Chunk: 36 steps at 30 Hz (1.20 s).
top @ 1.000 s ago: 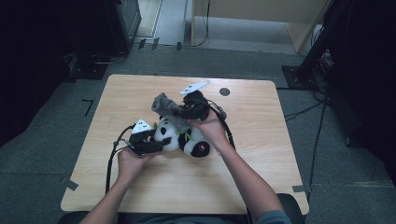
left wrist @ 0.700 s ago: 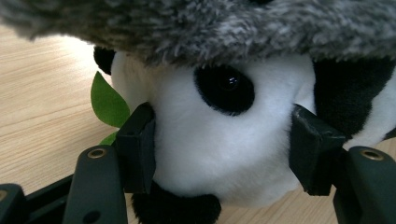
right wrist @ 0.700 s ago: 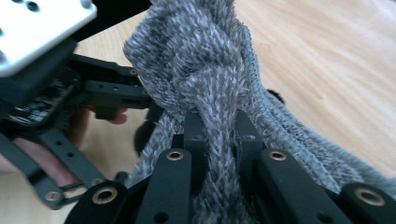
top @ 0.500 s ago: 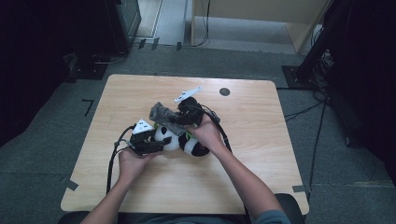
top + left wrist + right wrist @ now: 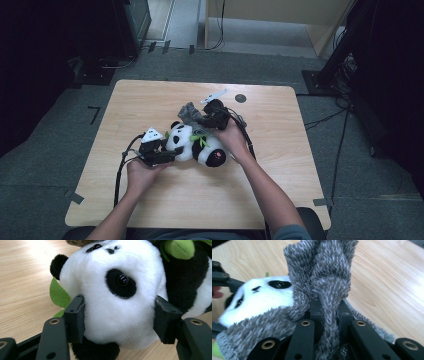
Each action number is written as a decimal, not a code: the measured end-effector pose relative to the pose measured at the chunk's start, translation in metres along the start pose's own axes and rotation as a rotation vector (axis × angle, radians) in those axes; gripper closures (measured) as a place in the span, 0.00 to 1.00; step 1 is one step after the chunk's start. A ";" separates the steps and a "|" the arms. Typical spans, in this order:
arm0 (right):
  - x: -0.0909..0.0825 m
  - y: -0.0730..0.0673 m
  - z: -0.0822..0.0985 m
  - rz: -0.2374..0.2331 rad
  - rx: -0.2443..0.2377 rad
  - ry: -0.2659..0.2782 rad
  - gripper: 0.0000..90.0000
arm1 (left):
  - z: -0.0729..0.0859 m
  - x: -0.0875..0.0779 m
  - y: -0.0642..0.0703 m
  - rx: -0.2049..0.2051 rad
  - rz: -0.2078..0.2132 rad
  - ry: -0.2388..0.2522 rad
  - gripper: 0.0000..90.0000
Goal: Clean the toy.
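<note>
dim, soft high view with dark surroundings; glare streaks the table (image 5: pixel 30 250) in both gripper views.

In the left gripper view the panda (image 5: pixel 117 302) runs past the top and right edges, its body and one ear out of frame; the green leaf (image 5: pixel 58 293) is half tucked behind its head. In the right gripper view the grey fabric (image 5: pixel 322 282) covers the fingers' (image 5: pixel 315 308) tips and much of the panda's head. In the high view the fabric's form is too small to tell.
</note>
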State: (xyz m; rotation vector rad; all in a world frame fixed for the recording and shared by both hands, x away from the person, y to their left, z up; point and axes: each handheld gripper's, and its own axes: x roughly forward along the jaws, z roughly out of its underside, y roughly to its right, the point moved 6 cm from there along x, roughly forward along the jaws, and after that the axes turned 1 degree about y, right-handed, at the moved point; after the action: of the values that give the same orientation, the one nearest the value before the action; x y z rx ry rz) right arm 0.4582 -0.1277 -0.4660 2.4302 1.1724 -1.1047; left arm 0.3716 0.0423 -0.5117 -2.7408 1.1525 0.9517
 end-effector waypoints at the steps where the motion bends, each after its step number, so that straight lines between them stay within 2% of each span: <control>1: -0.002 0.002 0.000 0.009 -0.001 -0.001 0.90 | 0.000 0.000 0.000 0.003 -0.001 0.001 0.41; 10: -0.012 0.012 -0.002 0.050 0.019 0.017 0.90 | 0.000 0.000 0.000 0.007 0.003 0.006 0.41; 12: -0.022 0.022 -0.002 0.107 0.024 0.035 0.90 | 0.001 0.000 -0.001 0.009 0.004 0.009 0.41; 14: -0.029 0.030 -0.001 0.130 0.029 0.047 0.90 | 0.002 0.000 -0.002 0.008 0.008 0.015 0.40; 17: -0.035 0.034 -0.001 0.116 0.055 0.066 0.90 | 0.002 0.000 -0.002 0.015 0.010 0.019 0.39; 18: -0.041 0.030 -0.003 0.089 0.068 0.086 0.90 | 0.002 0.000 -0.002 0.024 0.009 0.021 0.39; 21: -0.050 0.018 -0.012 0.055 0.051 0.136 0.91 | 0.002 0.001 -0.002 0.022 0.013 0.024 0.36; 22: -0.050 0.018 -0.012 0.055 0.051 0.136 0.91 | 0.002 0.001 -0.002 0.021 0.014 0.030 0.36; 23: -0.055 0.006 -0.018 0.026 0.036 0.159 0.91 | 0.002 0.001 -0.003 0.020 0.016 0.032 0.34; 24: -0.055 0.006 -0.018 0.026 0.036 0.159 0.91 | 0.002 0.001 -0.003 0.020 0.016 0.032 0.33; 25: -0.056 0.000 -0.020 0.009 0.028 0.157 0.91 | 0.002 0.001 -0.003 0.019 0.017 0.035 0.33; 26: -0.057 -0.013 -0.023 -0.020 0.001 0.156 0.90 | 0.002 0.001 -0.003 0.022 0.017 0.037 0.31; 27: -0.056 -0.020 -0.024 -0.028 -0.017 0.152 0.90 | 0.002 0.001 -0.003 0.023 0.018 0.039 0.30; 28: -0.054 -0.027 -0.025 -0.037 -0.036 0.147 0.90 | 0.002 0.001 -0.003 0.023 0.020 0.043 0.30; 29: -0.054 -0.027 -0.025 -0.037 -0.036 0.147 0.90 | 0.002 0.001 -0.003 0.023 0.020 0.043 0.29; 30: -0.049 -0.039 -0.025 -0.063 -0.061 0.129 0.90 | 0.002 0.002 -0.003 0.024 0.021 0.045 0.28; 31: -0.046 -0.046 -0.024 -0.078 -0.069 0.115 0.90 | 0.001 0.002 -0.004 0.018 0.027 0.051 0.26; 36: -0.026 -0.069 -0.017 -0.126 -0.103 0.049 0.90 | 0.000 0.003 -0.003 -0.010 0.030 0.063 0.21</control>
State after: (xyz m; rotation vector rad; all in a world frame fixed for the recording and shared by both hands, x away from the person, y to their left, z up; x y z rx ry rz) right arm 0.4055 -0.0895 -0.4279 2.3454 1.3798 -0.9964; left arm 0.3752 0.0429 -0.5140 -2.7878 1.2053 0.8828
